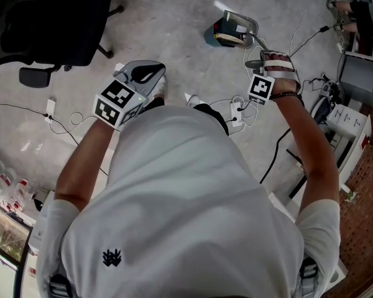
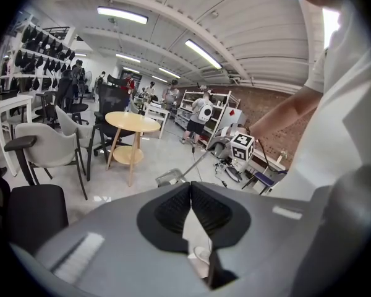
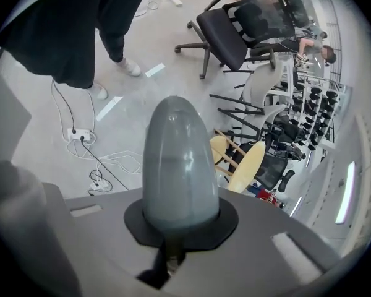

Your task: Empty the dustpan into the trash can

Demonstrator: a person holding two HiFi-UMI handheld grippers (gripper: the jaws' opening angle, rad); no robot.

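In the head view my right gripper point(image 1: 258, 59) is shut on the long handle point(image 1: 256, 43) of a grey dustpan point(image 1: 241, 21). The pan is tipped over a small blue trash can point(image 1: 216, 37) on the floor ahead. The right gripper view shows the handle's rounded grey end point(image 3: 178, 166) clamped between the jaws of the right gripper point(image 3: 180, 220). My left gripper point(image 1: 147, 73) is held out to the left, apart from the pan and empty. Its dark pads point(image 2: 173, 208) meet at the tip of the left gripper point(image 2: 190, 190). From there the dustpan point(image 2: 169, 177) is seen low on the floor.
A black office chair point(image 1: 62, 20) stands at the far left. Power strips and cables point(image 1: 239, 110) lie on the floor by my feet, and white boxes point(image 1: 348, 123) sit to the right. A round wooden table point(image 2: 131, 122) and a grey chair point(image 2: 43, 144) stand further off. A person in dark clothes point(image 3: 80, 23) is nearby.
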